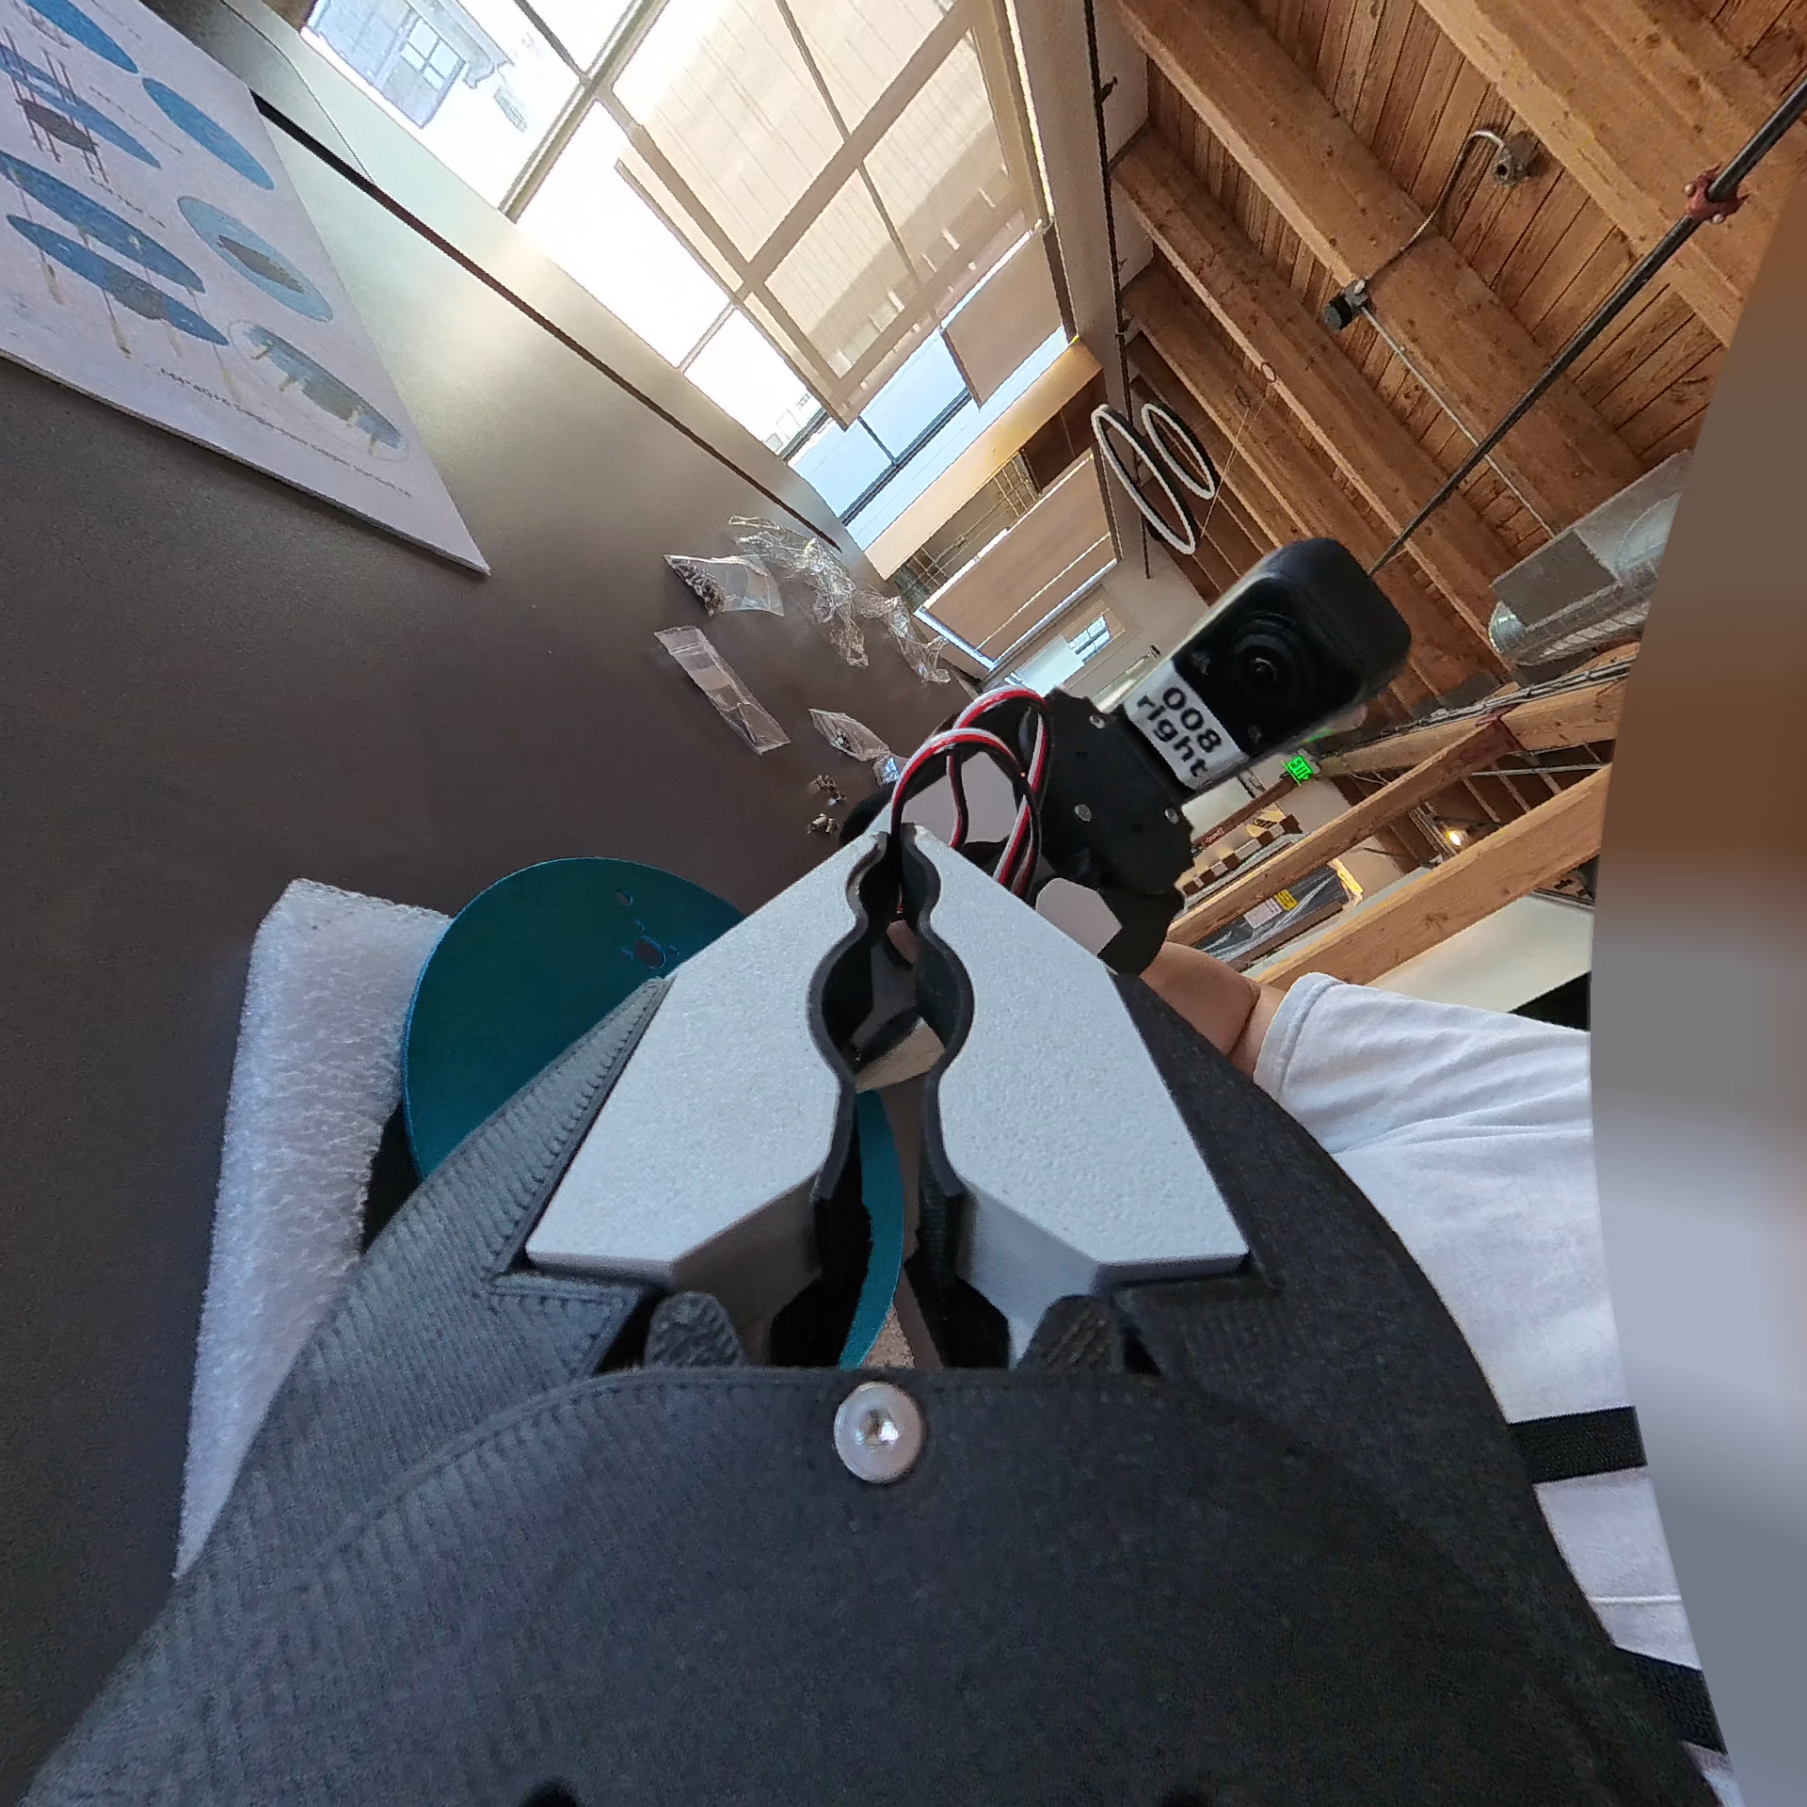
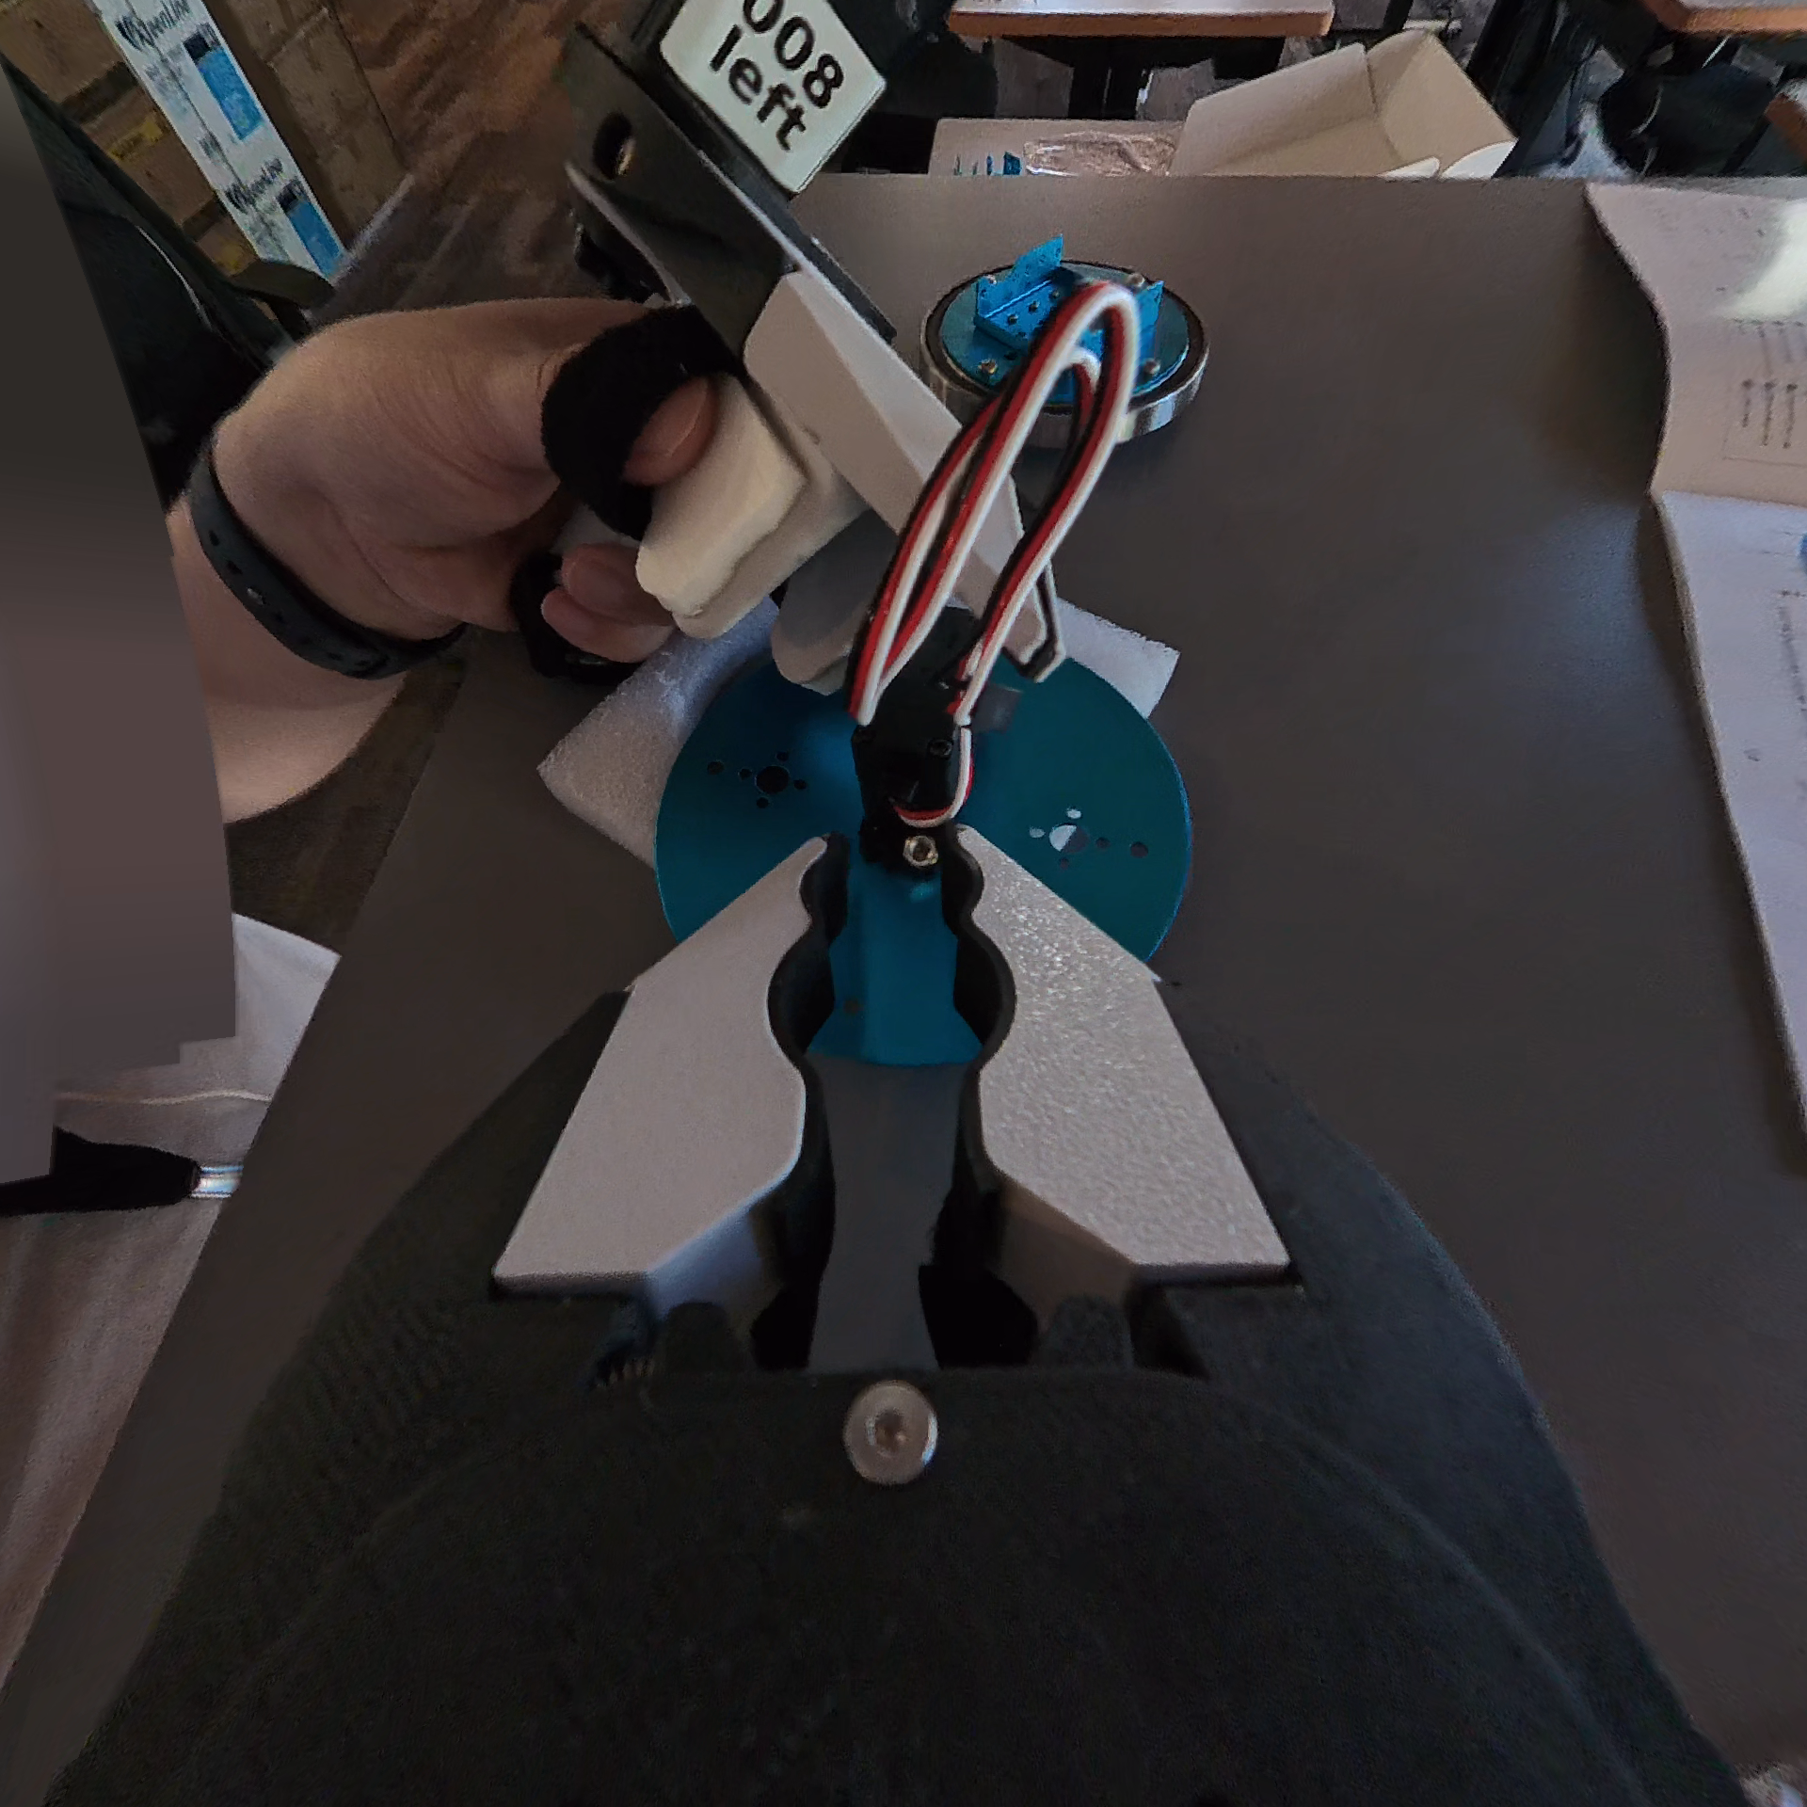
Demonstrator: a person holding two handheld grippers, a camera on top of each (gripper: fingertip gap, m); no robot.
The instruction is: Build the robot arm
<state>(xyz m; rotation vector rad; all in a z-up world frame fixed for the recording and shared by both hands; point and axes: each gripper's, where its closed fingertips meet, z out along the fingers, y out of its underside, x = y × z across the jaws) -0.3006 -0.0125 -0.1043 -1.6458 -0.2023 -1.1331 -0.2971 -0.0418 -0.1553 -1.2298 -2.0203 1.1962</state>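
My right gripper [image 2: 895,851] is shut on a blue bracket [image 2: 895,968] that carries a black servo [image 2: 904,763]. The servo's red, white and black wires [image 2: 909,557] loop upward. The bracket stands over a blue disc [image 2: 1105,763] that lies on white foam [image 2: 616,753] on the dark table [image 2: 1369,880]. My left gripper [image 1: 895,841] reaches in from the far left side. Its fingers are closed on the disc's far rim, and the blue edge shows in their gap. The disc [image 1: 528,997] and foam [image 1: 293,1076] also show in the left wrist view.
A metal ring with blue brackets [image 2: 1066,352] sits behind the disc. Paper sheets [image 2: 1740,391] lie at the right. In the left wrist view an illustrated sheet [image 1: 196,244] and small plastic bags of hardware [image 1: 724,675] lie on the table. A cardboard box [image 2: 1349,108] stands beyond the far edge. My right fingertips sit around 6 cm from my left ones.
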